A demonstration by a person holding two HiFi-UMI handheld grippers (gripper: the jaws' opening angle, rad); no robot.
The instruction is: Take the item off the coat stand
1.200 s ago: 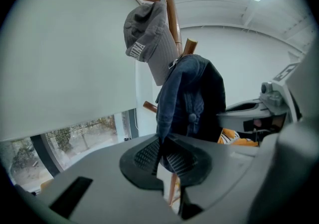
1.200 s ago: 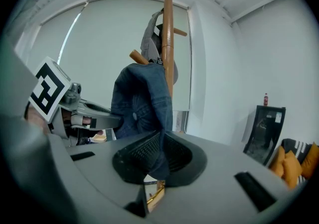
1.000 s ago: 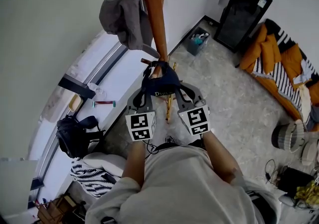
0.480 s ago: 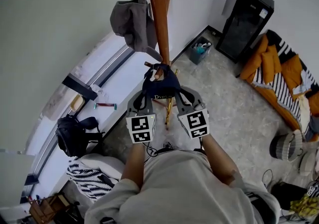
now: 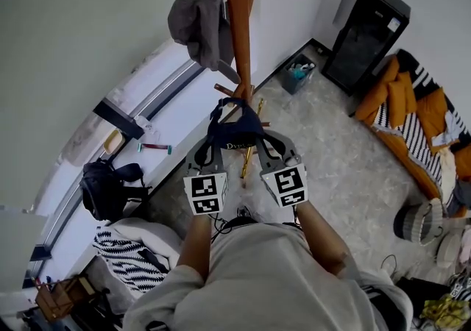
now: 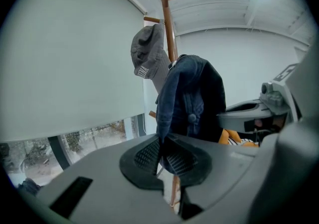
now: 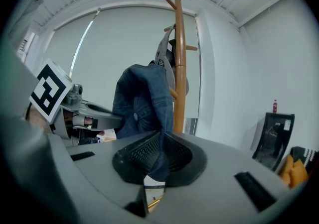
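Wooden stand (image 5: 237,20) upright on a pale speckled floor (image 5: 331,153), close to wall and window. On an upper peg, a grey hat (image 5: 197,24), hanging. At a lower peg, a blue cap (image 5: 234,131); hooked or free, impossible to tell. On the floor by the wall, a bin (image 5: 298,73) and a black cabinet (image 5: 366,28). Further right, orange cushions (image 5: 397,94) on a striped blanket (image 5: 423,127), then a basket (image 5: 413,221). Left of the stand, a black bag (image 5: 103,188) on a white ledge (image 5: 180,122).

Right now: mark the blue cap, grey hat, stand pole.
blue cap (image 5: 234,129), head view, crown.
grey hat (image 5: 195,22), head view, crown.
stand pole (image 5: 237,20), head view, upper shaft.
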